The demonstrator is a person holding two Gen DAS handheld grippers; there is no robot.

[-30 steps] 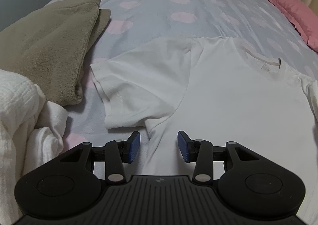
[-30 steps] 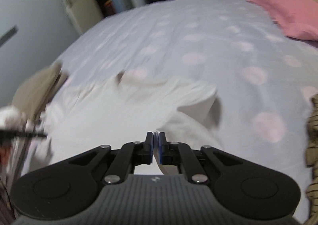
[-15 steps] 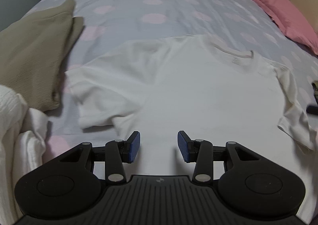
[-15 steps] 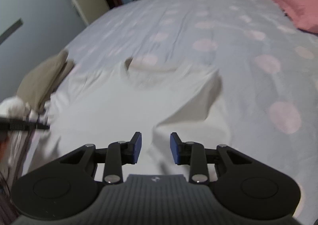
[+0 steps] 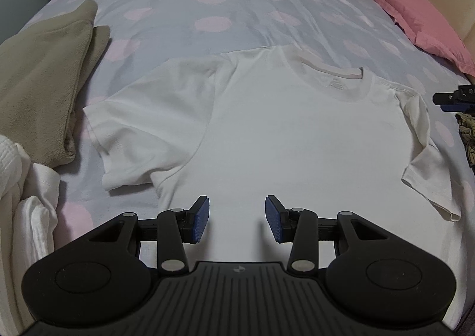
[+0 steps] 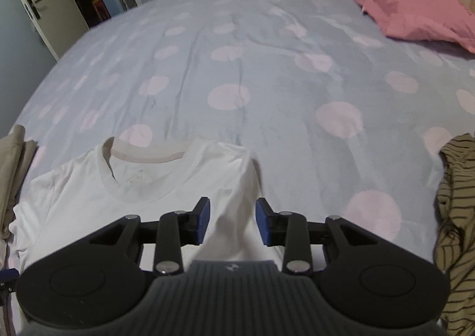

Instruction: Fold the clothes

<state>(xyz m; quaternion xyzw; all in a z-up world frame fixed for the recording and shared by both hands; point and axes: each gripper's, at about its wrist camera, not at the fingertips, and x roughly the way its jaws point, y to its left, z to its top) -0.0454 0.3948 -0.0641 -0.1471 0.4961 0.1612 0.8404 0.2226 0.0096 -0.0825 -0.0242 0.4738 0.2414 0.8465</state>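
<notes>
A white T-shirt lies spread flat on the dotted bedspread, collar away from me. Its left sleeve is laid out flat, while the right sleeve is folded over and rumpled. My left gripper hovers open over the shirt's lower body, nothing between its blue pads. In the right wrist view the same T-shirt shows with its shoulder and sleeve under my right gripper. Its jaws are opening, the sleeve cloth lies below the gap, and the pads do not press on it.
A folded khaki garment lies left of the shirt, with bunched white cloth at the near left. A striped olive garment sits at the right. A pink pillow rests at the far right of the bed.
The right gripper let go of the sleeve, opened and swung right toward the shirt's shoulder. The left gripper drew back a little, so the whole shirt shows spread out.
</notes>
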